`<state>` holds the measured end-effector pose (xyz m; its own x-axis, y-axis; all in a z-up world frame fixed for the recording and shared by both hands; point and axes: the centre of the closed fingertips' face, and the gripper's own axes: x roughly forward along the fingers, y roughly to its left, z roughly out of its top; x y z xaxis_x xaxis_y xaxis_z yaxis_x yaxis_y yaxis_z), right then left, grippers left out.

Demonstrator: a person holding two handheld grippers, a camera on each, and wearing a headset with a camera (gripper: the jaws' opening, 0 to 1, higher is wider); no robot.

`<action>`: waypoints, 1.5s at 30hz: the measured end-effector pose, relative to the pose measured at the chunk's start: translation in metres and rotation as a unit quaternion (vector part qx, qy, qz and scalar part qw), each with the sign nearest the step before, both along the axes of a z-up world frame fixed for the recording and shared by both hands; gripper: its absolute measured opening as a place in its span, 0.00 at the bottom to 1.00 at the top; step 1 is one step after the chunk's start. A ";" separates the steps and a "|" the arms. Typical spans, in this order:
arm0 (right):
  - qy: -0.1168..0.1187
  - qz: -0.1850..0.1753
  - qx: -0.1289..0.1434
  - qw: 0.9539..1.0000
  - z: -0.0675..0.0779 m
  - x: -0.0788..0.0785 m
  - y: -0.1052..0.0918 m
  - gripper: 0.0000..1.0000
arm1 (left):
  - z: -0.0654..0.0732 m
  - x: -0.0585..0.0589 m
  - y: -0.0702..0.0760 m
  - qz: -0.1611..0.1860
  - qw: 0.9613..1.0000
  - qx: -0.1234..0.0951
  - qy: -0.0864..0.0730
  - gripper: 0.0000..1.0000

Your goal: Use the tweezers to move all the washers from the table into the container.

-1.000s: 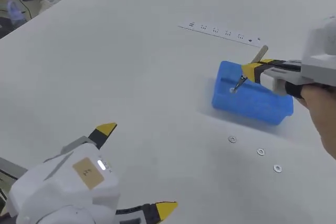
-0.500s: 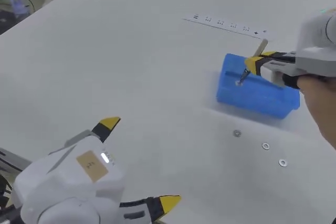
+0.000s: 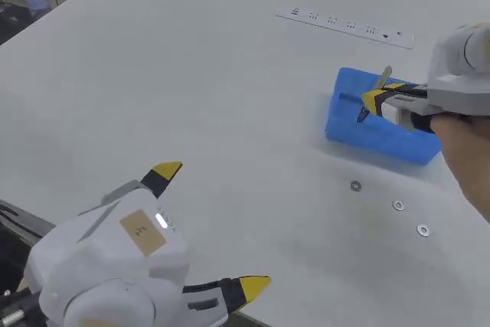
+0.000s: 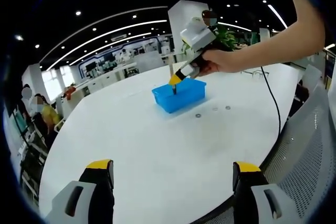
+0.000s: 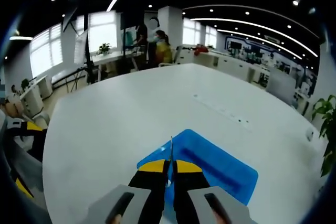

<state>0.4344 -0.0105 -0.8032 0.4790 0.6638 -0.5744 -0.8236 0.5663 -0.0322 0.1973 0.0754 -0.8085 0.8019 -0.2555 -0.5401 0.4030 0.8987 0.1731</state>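
Observation:
A blue container stands at the right of the white table. My right gripper hovers over it, shut on thin tweezers whose tips point down over the container's left part. Whether a washer sits in the tips is too small to tell. In the right gripper view the jaws pinch the tweezers above the container. Three washers lie on the table in front of the container. My left gripper is open and holds nothing at the near left edge of the table.
A white power strip lies flat on the table behind the container. The table's near edge runs just under my left gripper. Other desks and people are far off in the room.
The head camera has shifted. The tweezer tips reached down into the container before and now sit a little higher over it. The left gripper keeps its place.

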 end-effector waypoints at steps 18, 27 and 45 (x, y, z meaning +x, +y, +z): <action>-0.005 0.002 -0.019 1.000 -0.010 -0.003 -0.003 0.00 | -0.002 -0.001 0.001 0.001 1.000 0.005 0.007 0.94; -0.007 0.001 -0.014 1.000 -0.009 -0.008 -0.004 0.02 | -0.003 -0.001 0.001 0.002 1.000 0.005 0.010 0.94; -0.027 -0.002 0.078 0.997 0.066 -0.023 -0.011 0.02 | -0.003 -0.001 0.000 0.001 1.000 0.003 0.008 0.94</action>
<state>0.4119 -0.0211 -0.7376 0.5089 0.7413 -0.4376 -0.8207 0.5712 0.0131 0.1966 0.0756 -0.8110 0.7932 -0.2517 -0.5545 0.4046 0.8984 0.1710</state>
